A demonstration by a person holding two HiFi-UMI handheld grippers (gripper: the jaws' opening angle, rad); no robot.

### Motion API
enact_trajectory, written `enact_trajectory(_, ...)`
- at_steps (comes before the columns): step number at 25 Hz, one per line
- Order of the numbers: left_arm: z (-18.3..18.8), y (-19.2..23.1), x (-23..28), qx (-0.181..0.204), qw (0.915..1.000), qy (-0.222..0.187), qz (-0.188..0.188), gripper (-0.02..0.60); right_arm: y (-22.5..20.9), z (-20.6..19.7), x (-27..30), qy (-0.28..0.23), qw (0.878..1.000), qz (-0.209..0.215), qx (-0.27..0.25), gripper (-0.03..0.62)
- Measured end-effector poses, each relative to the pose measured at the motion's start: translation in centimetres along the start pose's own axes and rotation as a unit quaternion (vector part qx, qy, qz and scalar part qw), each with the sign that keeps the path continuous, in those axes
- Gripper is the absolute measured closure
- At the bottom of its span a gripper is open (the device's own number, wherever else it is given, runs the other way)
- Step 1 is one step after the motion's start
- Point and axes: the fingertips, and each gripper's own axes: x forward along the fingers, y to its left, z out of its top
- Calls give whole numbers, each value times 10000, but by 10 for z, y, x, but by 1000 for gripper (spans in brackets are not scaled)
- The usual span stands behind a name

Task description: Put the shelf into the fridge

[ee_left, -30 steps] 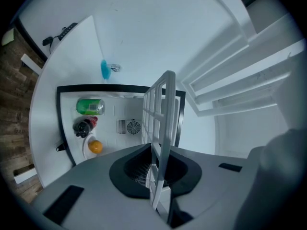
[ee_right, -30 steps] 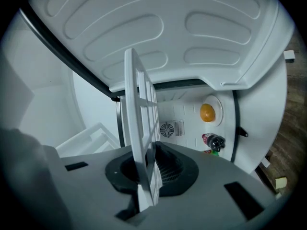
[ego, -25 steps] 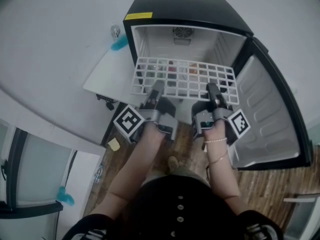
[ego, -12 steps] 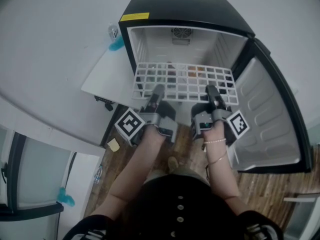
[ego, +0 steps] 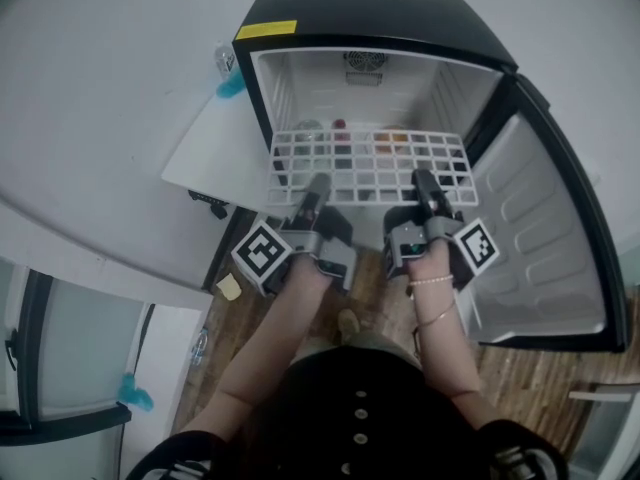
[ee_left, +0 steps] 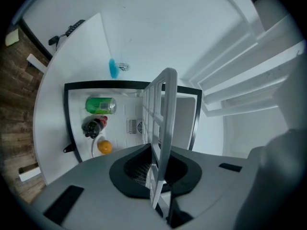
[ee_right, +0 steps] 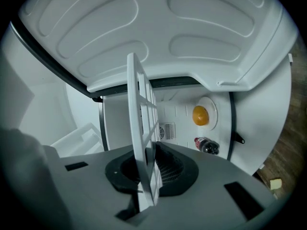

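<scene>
You hold the white wire shelf (ego: 370, 163) by its near edge. Your left claw (ego: 317, 183) pinches the rim toward its left end, and your right claw (ego: 425, 181) pinches it toward the right. The shelf reaches straight ahead from both claws, roughly level, with its long axis across the mouth of the open fridge (ego: 370, 23). Its far edge is already inside, above the green can (ee_left: 100, 105), bottle (ee_left: 93, 126) and orange (ee_left: 104, 146). Both hands are equally near, so push forward evenly. Whether the side edges meet the wall ledges is unclear from here.
</scene>
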Motion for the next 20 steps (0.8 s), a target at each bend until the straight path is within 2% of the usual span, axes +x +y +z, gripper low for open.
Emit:
enact_trajectory(12, 0, 16, 5, -13, 9998, 64, 199, 548, -18, 6, 8, -21, 9998, -177, -29, 559)
enact_trajectory(20, -4, 20, 10, -92, 9997, 120, 205, 548, -20, 13, 11, -102, 9999, -133, -19, 559)
